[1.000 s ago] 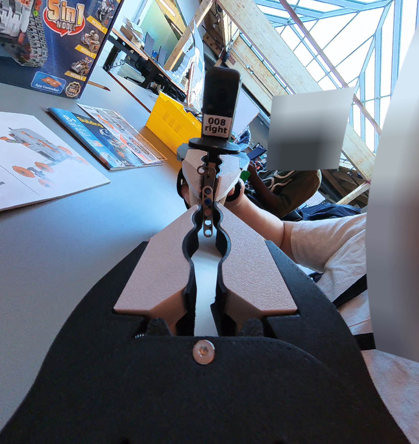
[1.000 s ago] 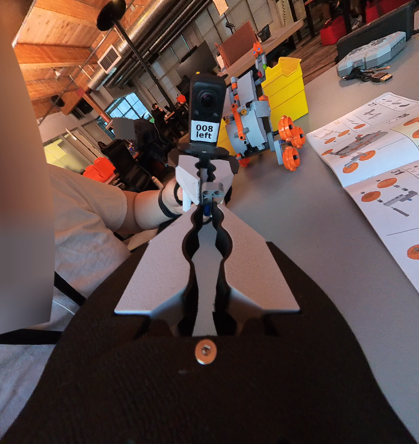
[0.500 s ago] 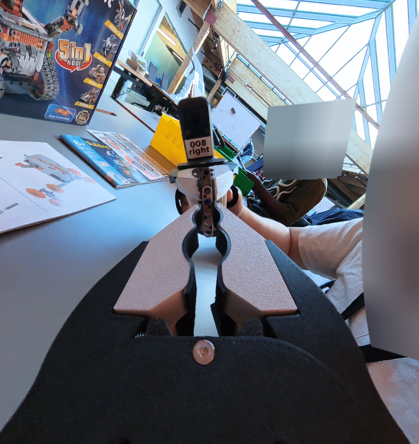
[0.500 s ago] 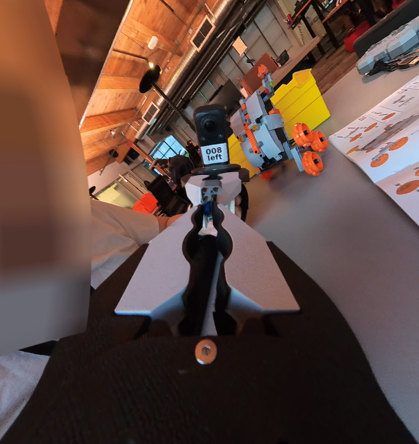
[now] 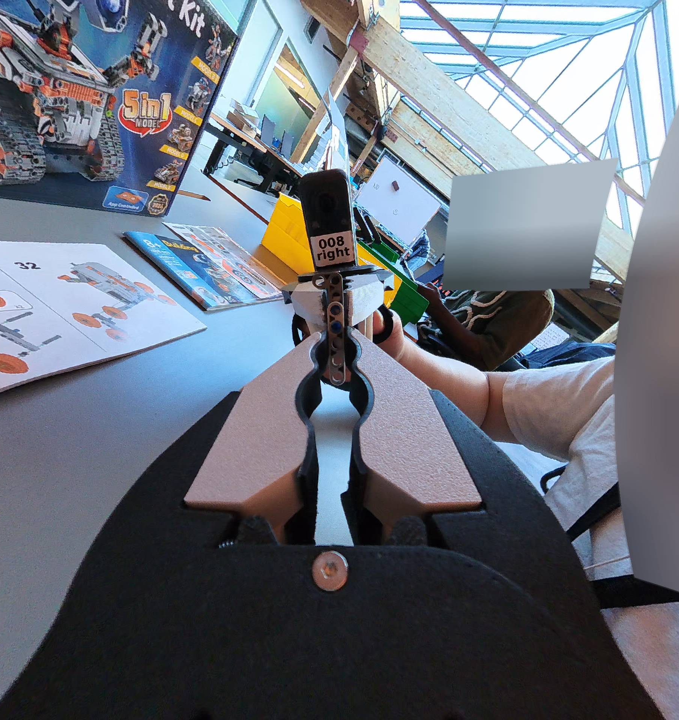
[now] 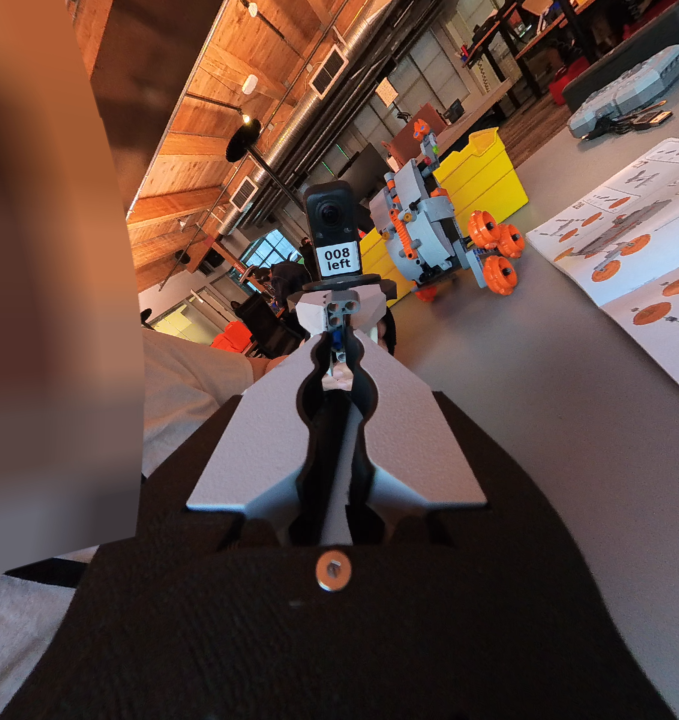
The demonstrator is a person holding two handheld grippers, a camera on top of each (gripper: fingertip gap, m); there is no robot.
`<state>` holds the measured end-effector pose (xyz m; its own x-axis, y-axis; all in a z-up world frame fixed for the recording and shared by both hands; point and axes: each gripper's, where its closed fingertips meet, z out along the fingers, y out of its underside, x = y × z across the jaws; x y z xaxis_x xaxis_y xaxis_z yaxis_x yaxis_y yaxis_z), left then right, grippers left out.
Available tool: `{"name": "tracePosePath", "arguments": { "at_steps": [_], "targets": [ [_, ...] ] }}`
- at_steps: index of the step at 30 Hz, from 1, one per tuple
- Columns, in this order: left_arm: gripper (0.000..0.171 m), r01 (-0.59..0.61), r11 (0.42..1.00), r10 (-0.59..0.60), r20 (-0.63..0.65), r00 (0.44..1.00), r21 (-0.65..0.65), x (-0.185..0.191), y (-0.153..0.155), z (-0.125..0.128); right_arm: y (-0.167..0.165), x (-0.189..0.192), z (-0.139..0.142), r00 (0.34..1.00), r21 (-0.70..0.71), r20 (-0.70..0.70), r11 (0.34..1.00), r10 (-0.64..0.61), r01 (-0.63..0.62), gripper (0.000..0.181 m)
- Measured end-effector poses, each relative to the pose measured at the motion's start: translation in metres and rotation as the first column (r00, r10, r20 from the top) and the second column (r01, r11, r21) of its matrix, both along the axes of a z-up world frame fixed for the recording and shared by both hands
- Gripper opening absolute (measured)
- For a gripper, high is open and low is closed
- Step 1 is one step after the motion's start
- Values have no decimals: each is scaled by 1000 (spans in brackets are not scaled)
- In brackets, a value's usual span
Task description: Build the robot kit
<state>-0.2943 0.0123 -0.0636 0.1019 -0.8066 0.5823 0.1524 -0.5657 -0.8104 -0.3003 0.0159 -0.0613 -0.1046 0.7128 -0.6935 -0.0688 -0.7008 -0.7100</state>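
My left gripper and right gripper are held above the grey table, facing each other tip to tip. The left gripper is shut on the lower end of a long grey beam with holes, which stands upright between the two. A blue pin sits in one of the beam's holes. In the right wrist view the beam's L-shaped top shows in front of the left gripper, and the right gripper's tips are closed on the blue pin. A person's hands hold both grippers.
A kit box, open instruction sheets and a booklet lie to the left. A grey model with orange wheels stands by a yellow bin. A grey device with cables lies far right. A green bin and a seated person are behind. The tips of both grippers are at nearly the same place.
Both grippers have swung and tilted together while staying tip to tip. The beam and pin have stayed gripped between them. More of the kit box and ceiling shows now.
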Motion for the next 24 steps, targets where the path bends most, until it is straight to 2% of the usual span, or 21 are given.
{"name": "tracePosePath", "arguments": {
  "at_steps": [4, 14, 21, 24],
  "targets": [
    [5, -26, 999, 27, -21, 999, 34, 0, 2, -1, 2, 0, 0, 1000, -9, -9, 1000, -9, 9, 7],
    [5, 48, 991, -37, 93, 995, -125, 0, -1, 4, 2, -1, 4, 997, 30, -71, 999, -39, 41, 7],
    [5, -12, 999, 12, 11, 1000, -36, 0, 1, -1, 5, -2, 2, 996, -4, -76, 999, -51, 51, 7],
    [5, 20, 1000, -21, -53, 998, -21, 9, -6, -10, 2, -7, 2, 997, -11, -74, 1000, -28, 27, 6]
  ]
}}
